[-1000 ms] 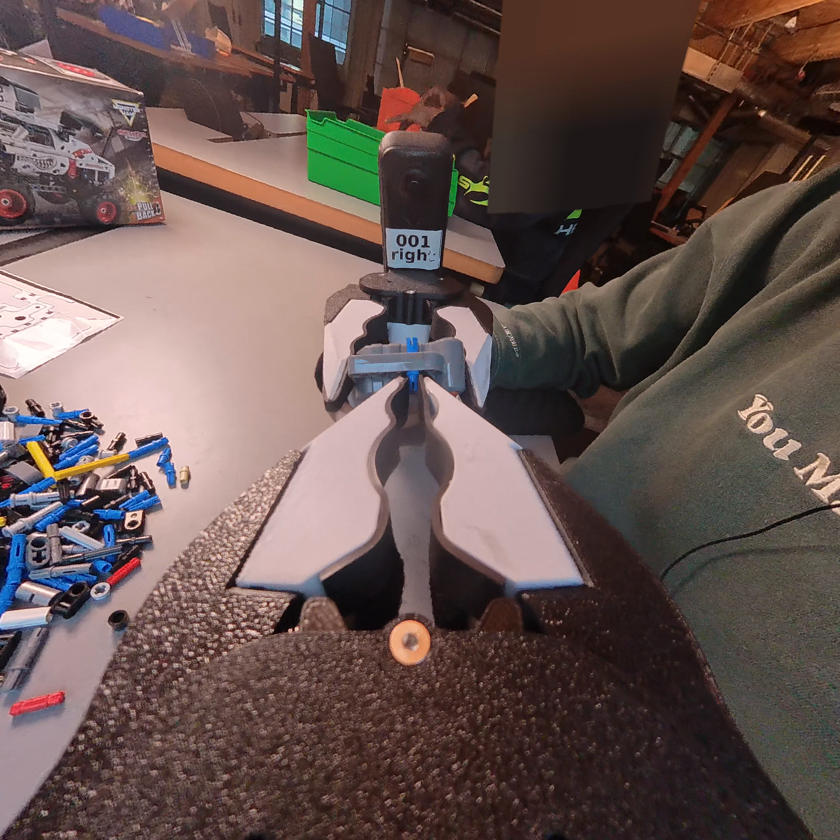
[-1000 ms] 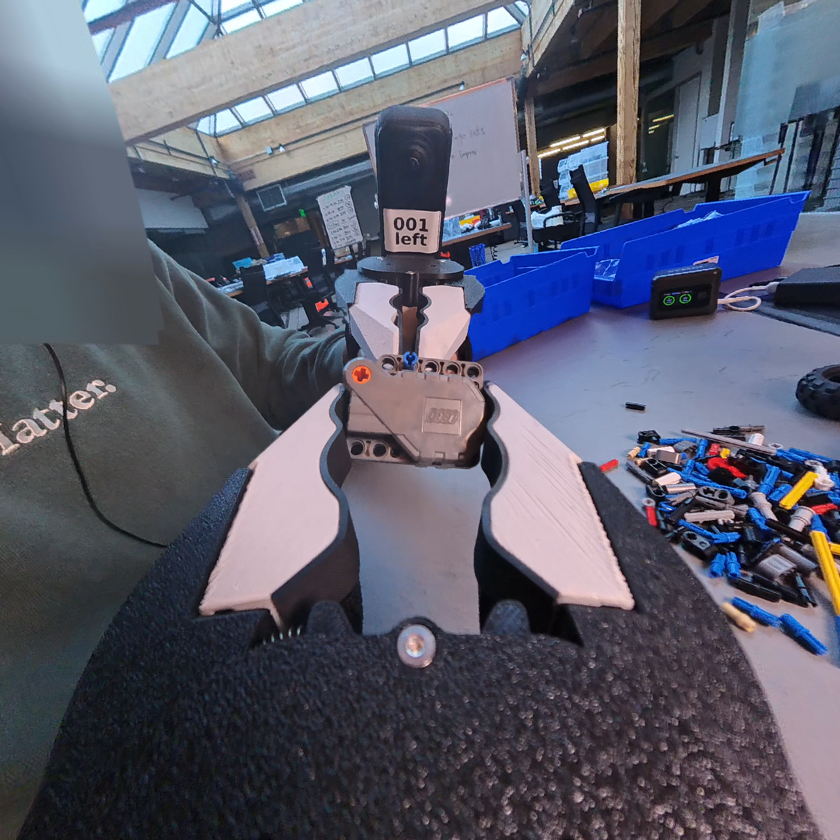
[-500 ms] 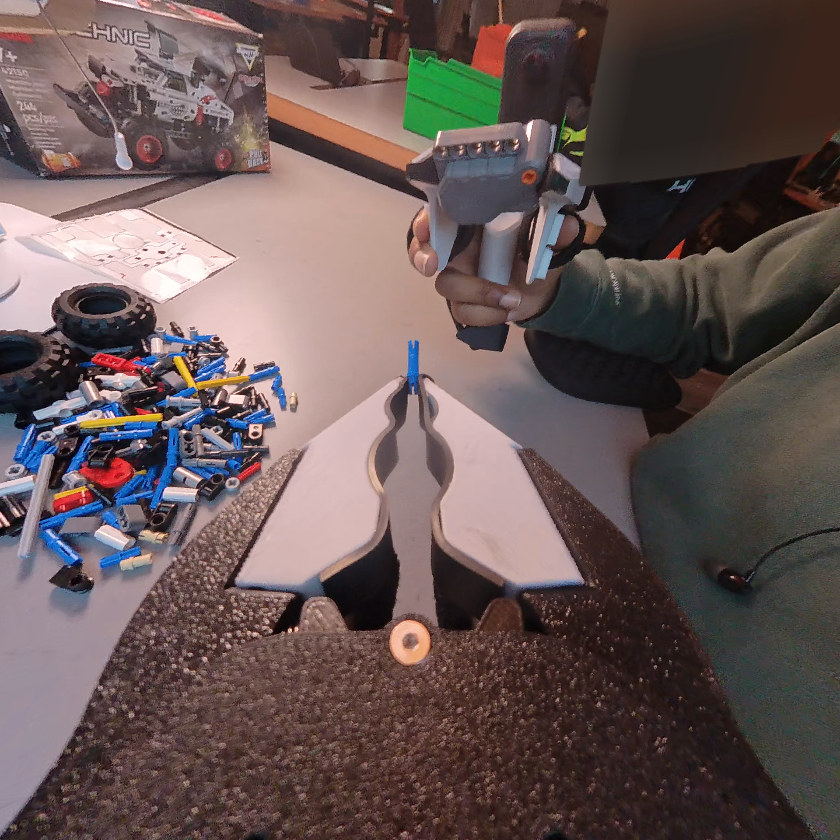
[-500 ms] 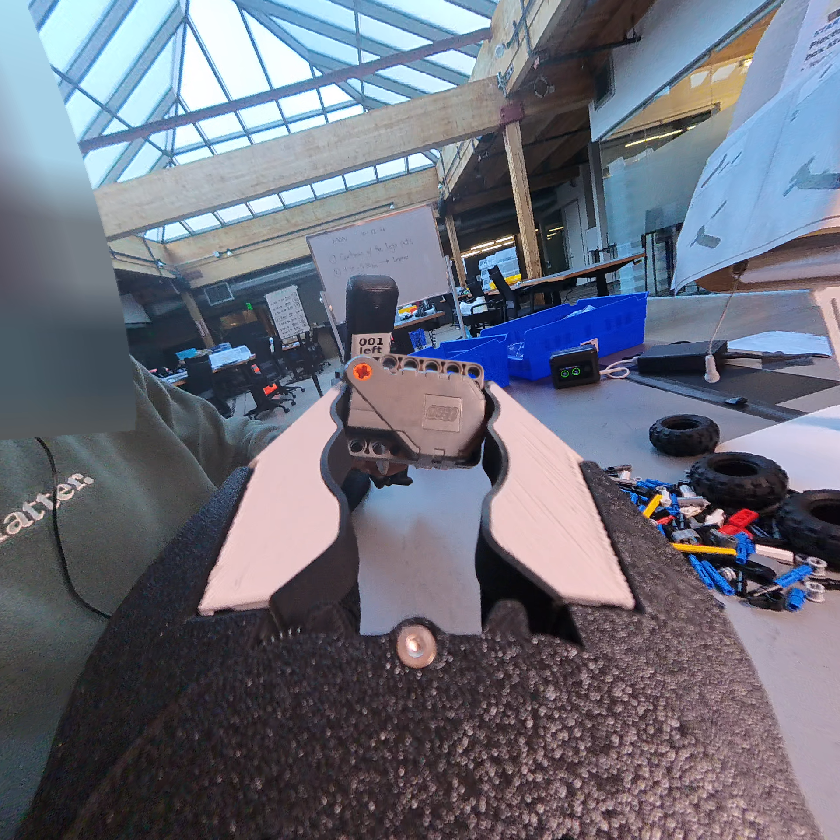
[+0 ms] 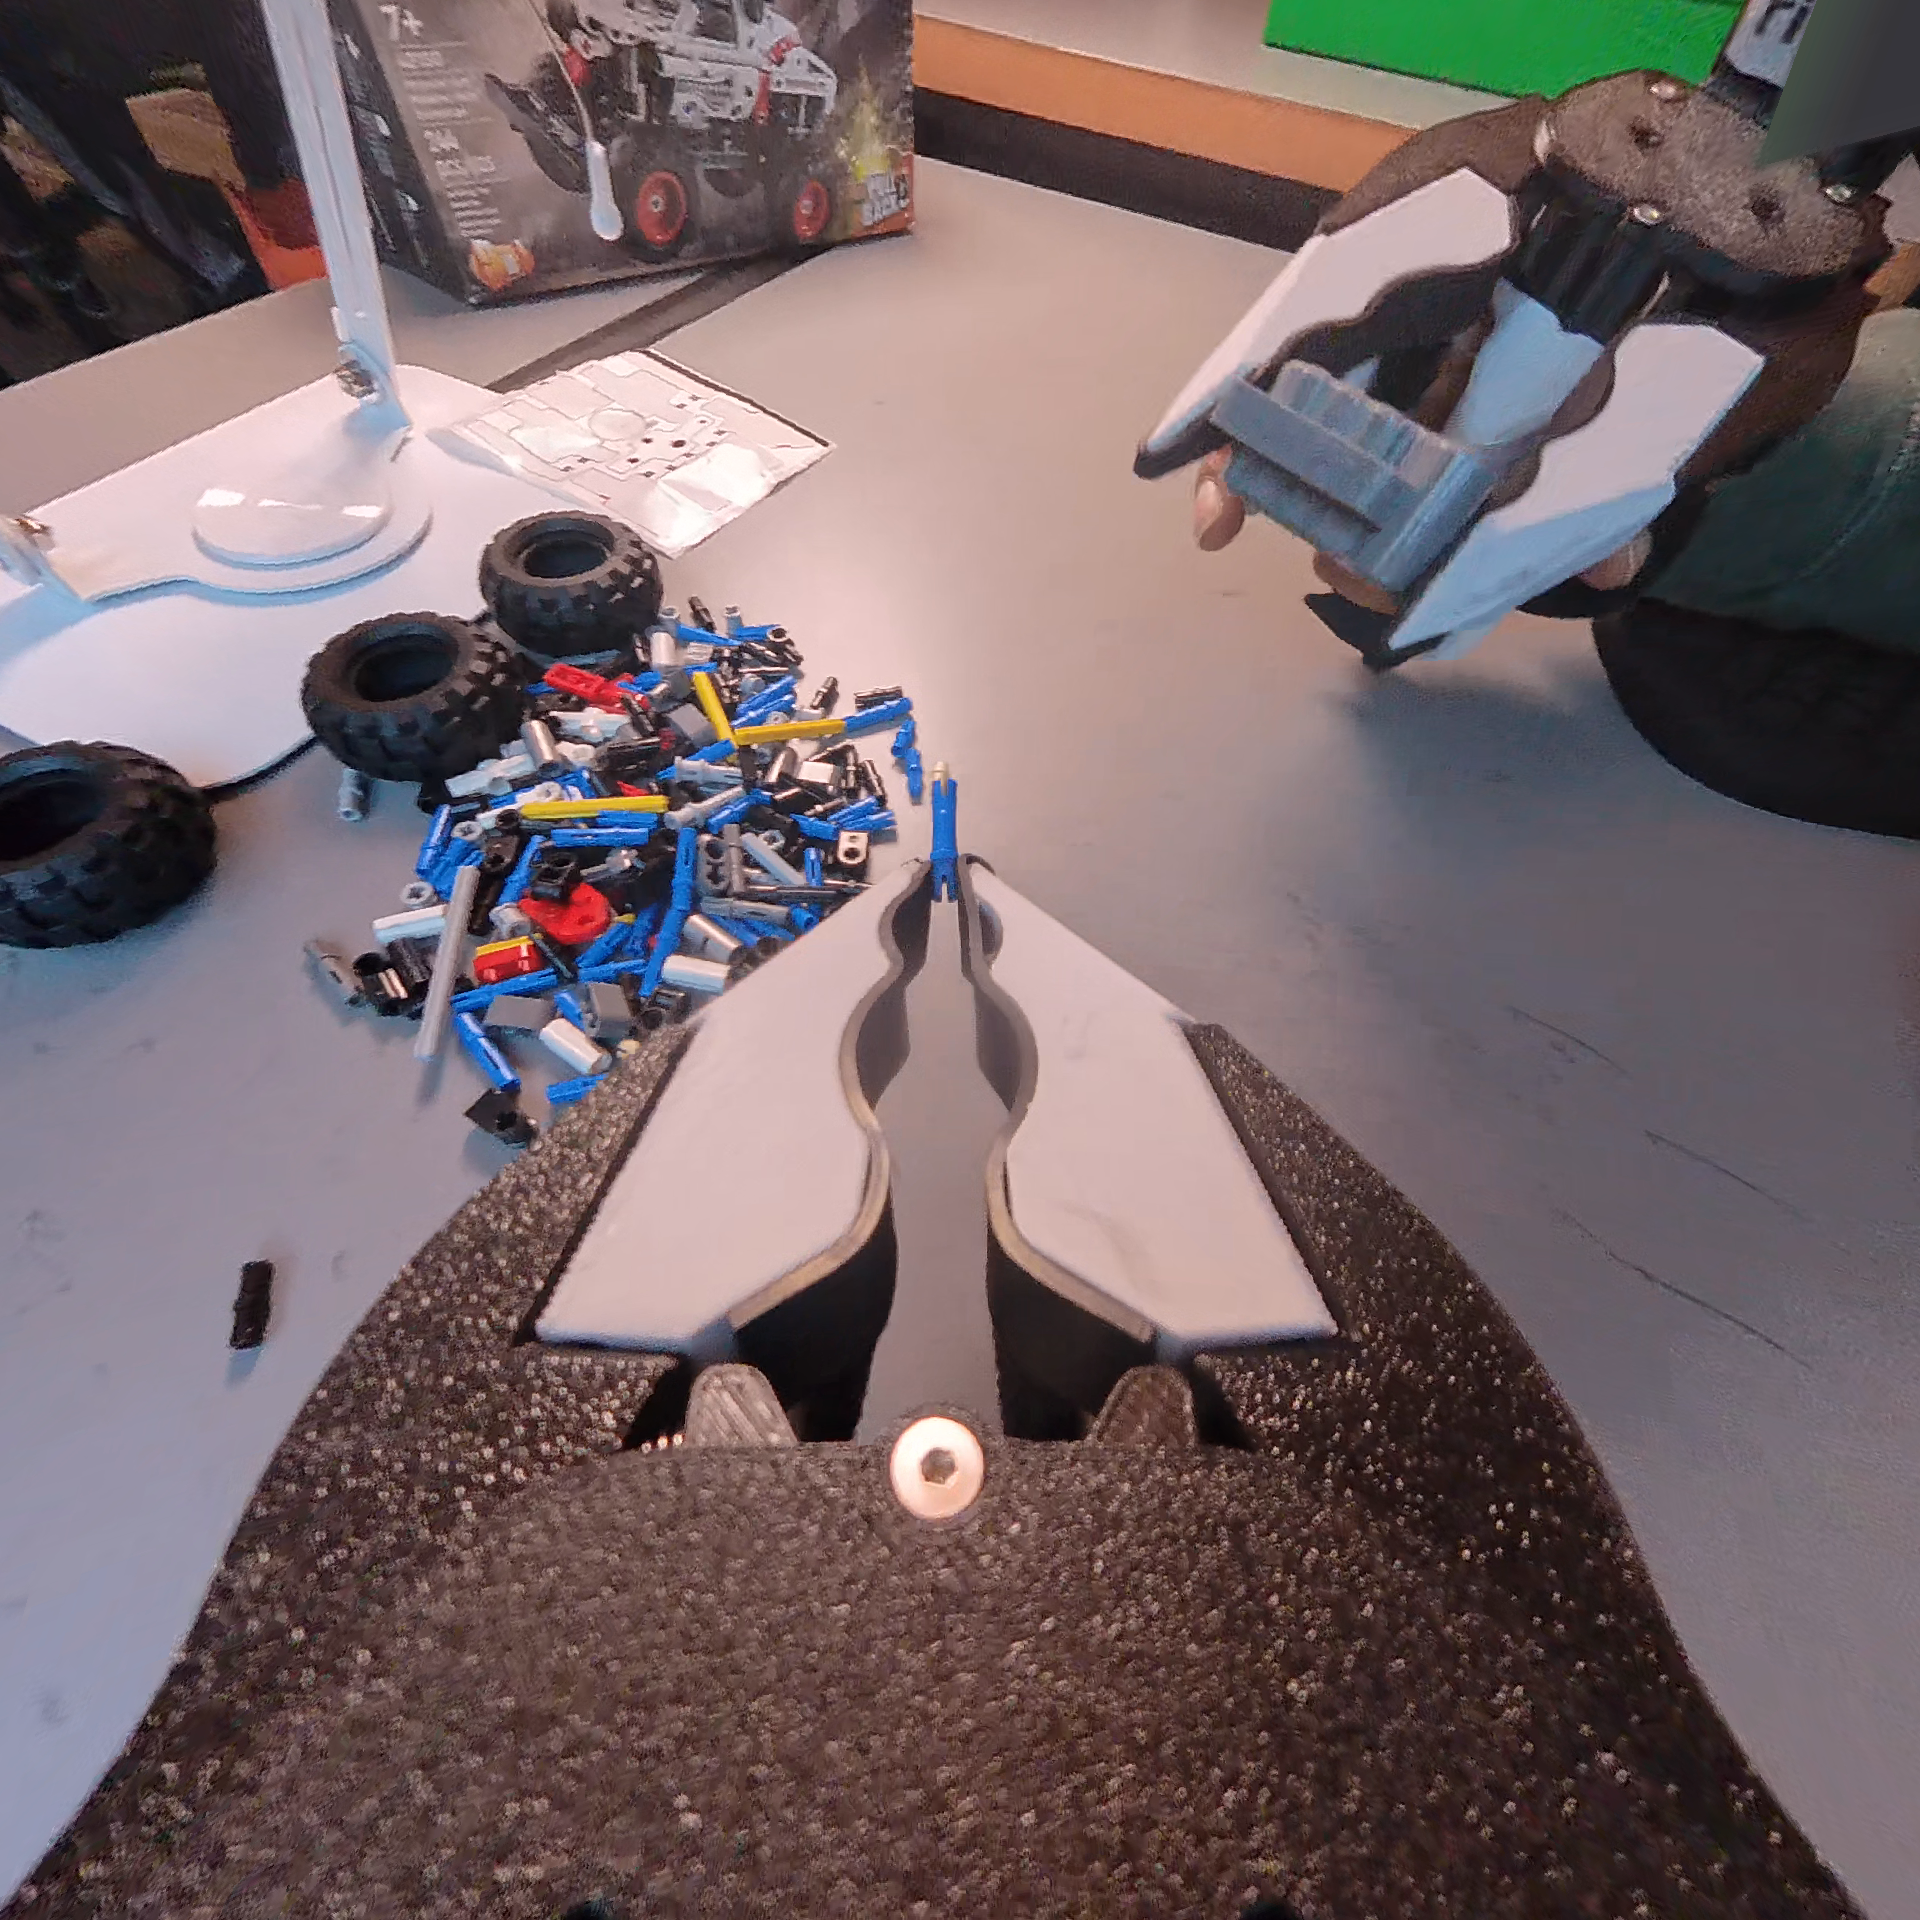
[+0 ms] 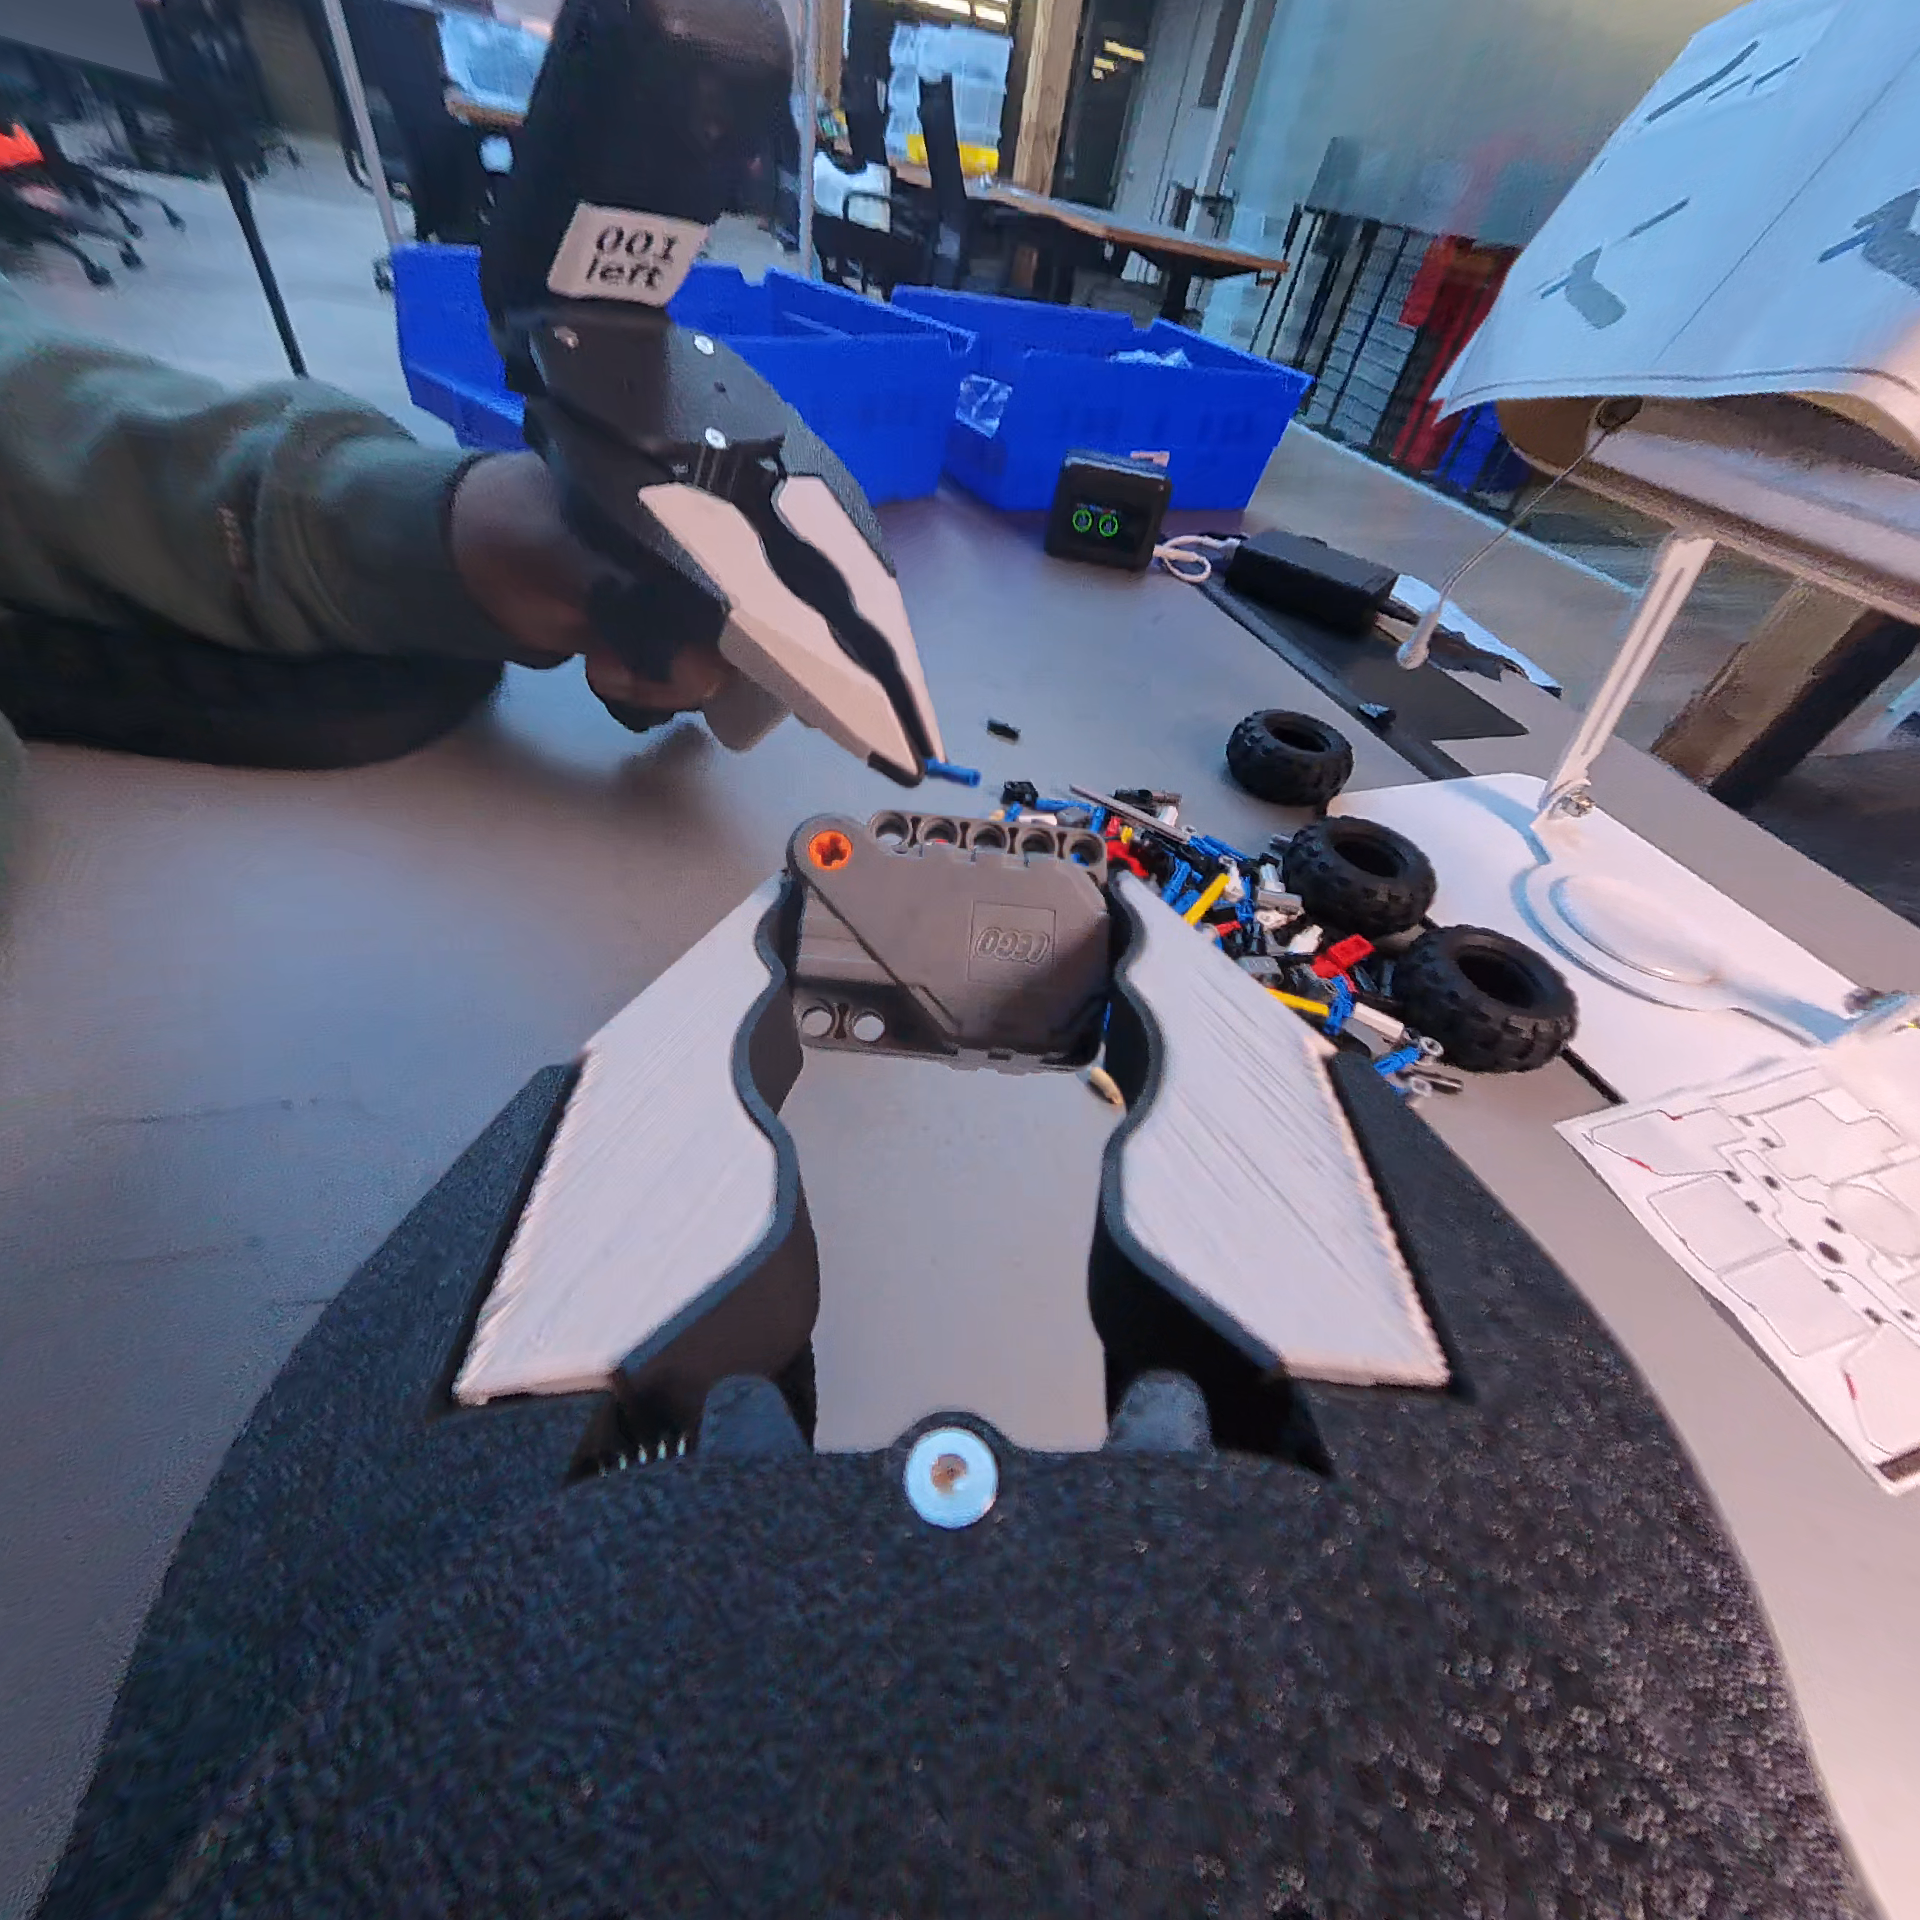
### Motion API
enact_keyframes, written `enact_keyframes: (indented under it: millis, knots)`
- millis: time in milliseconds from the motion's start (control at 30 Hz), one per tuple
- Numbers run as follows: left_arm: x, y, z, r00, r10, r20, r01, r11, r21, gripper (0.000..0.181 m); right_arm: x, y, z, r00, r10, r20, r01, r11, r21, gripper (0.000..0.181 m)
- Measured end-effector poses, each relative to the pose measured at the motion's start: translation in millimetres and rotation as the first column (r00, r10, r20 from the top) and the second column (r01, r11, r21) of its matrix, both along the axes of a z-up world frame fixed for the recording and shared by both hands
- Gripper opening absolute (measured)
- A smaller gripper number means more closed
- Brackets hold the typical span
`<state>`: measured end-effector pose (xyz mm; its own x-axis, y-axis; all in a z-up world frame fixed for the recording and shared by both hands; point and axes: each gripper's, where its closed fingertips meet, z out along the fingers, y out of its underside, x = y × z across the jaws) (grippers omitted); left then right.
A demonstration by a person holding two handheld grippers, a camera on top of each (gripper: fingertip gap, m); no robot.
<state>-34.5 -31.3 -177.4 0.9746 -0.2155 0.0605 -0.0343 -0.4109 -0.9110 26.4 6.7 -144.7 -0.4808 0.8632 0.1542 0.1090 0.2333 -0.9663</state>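
My left gripper (image 5: 943, 871) is shut on a small blue pin (image 5: 941, 831), which sticks out past the fingertips above the grey table. It also shows in the right wrist view (image 6: 920, 767), with the blue pin (image 6: 951, 772) at its tips. My right gripper (image 6: 951, 914) is shut on a grey motor block (image 6: 951, 940) with a row of holes and an orange hub. It shows in the left wrist view (image 5: 1340, 540) at the upper right, holding the grey block (image 5: 1340, 488) above the table. The two grippers are apart.
A pile of small blue, black, yellow and red parts (image 5: 644, 862) lies left of my left gripper, with black tyres (image 5: 410, 696) beside it. A white lamp base (image 5: 301, 520), a sticker sheet (image 5: 634, 447) and a toy box (image 5: 644, 135) stand behind. Blue bins (image 6: 1101, 416) sit farther back. My hands' fingertips stand some 9 centimetres from each other.
The two grippers have drawn apart and both have tipped down toward the table. The blue pin has left the block's hole and stays in my left gripper.
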Motion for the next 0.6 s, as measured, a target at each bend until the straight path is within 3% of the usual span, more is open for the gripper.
enact_keyframes:
  millis: [167, 333, 400, 467, 600]
  knots:
    - [-27.2, 4.4, 1.0, 0.996, 0.082, -0.043, -0.082, 0.997, 0.011, 0.004, 0.5, -7.0, -9.9, 0.999, 0.012, 0.030, -0.013, 0.999, 0.043, 0.056]
    - [-66.2, 27.8, -16.1, 0.976, 0.136, -0.168, -0.148, 0.987, -0.065, 0.004, -1.1, -6.3, -13.6, 0.999, 0.005, 0.054, -0.006, 1.000, 0.017, 0.056]
    - [-69.3, 39.6, -23.0, 0.980, 0.137, -0.143, -0.151, 0.984, -0.093, 0.004, -1.2, -6.1, -12.7, 0.999, 0.001, 0.052, -0.001, 1.000, 0.000, 0.056]
    - [-65.2, 47.8, -25.0, 0.987, 0.132, -0.092, -0.141, 0.984, -0.106, 0.016, -0.6, -6.7, -12.6, 0.999, 0.000, 0.045, 0.000, 1.000, 0.005, 0.056]
    - [-42.5, 47.6, -4.4, 0.990, 0.096, 0.107, -0.090, 0.994, -0.060, 0.042, 0.2, -9.4, -13.0, 1.000, -0.002, 0.016, 0.001, 0.998, 0.068, 0.056]
